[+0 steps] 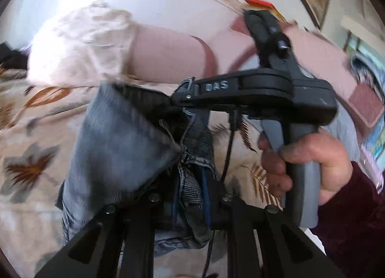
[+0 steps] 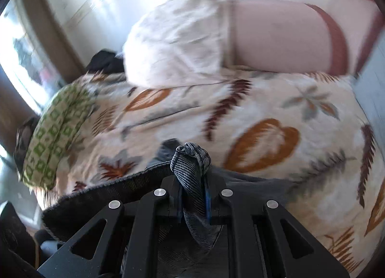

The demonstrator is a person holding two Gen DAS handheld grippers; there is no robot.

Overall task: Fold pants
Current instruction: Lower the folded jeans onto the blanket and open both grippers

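The pants (image 1: 115,143) are blue-grey denim, held up above a bed with a leaf-print cover (image 1: 31,119). My left gripper (image 1: 192,191) is shut on a bunched edge of the pants. The right gripper shows in the left wrist view (image 1: 185,97), held in a hand, its tips pinching the pants just above and ahead of the left one. In the right wrist view my right gripper (image 2: 192,196) is shut on a fold of the pants (image 2: 190,160), with dark fabric trailing off to the left.
A pink pillow (image 2: 276,37) and a white cloth (image 2: 175,42) lie at the head of the bed. A green patterned pillow (image 2: 55,133) sits at the bed's left edge. The leaf-print cover (image 2: 264,114) spreads under the pants. A wall rises behind.
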